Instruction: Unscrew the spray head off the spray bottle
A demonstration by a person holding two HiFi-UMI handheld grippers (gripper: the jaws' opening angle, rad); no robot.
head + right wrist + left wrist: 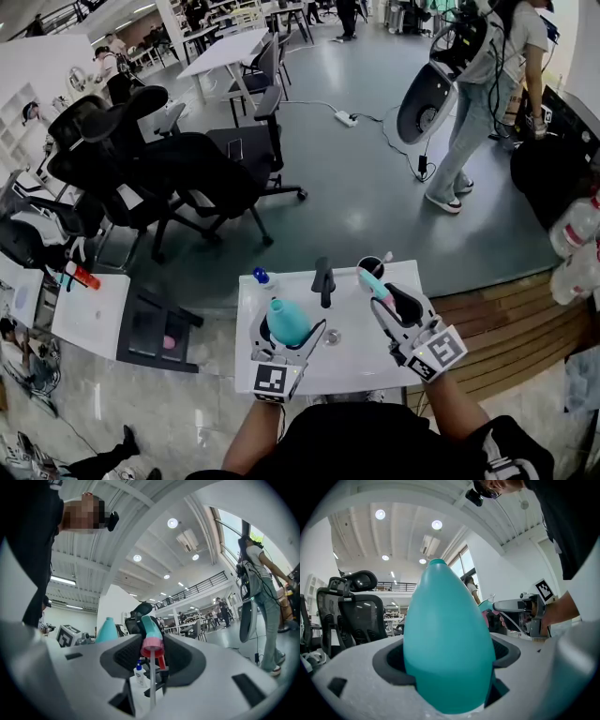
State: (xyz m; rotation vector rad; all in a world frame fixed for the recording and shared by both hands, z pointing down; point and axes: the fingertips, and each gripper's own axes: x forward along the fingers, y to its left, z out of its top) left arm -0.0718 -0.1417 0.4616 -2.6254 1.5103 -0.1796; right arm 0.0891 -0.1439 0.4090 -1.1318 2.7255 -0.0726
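Over the near half of the white table (347, 311), both grippers are held side by side, well apart.

Left gripper (289, 339): jaws clenched on the teal bottle (286, 319), with the pads pressed on its wide lower body. In the left gripper view the bottle (447, 644) stands upright between the jaws. Its neck is bare, with no head on it. The bottle is over the table's near left part; contact with the tabletop cannot be judged.

Right gripper (386, 302): jaws grasping the spray head (373, 281), which is separate from the bottle and over the table's right side. In the right gripper view the head (151, 630) is gripped at its pink collar. Its teal top rises above the jaws and its red trigger is below them. A pale dip tube (152, 681) hangs down from the collar.

Other items noted on the table:
- small bottle with a blue cap (262, 277), at the far left corner
- black stand (323, 279), at the middle of the far edge
- black cup (370, 266), at the far right corner, just beyond the spray head

Beyond the table:
- black office chairs (141, 169), to the left
- a standing person (478, 103), far off to the right
- a power strip (346, 118), on the floor between the chairs and the person
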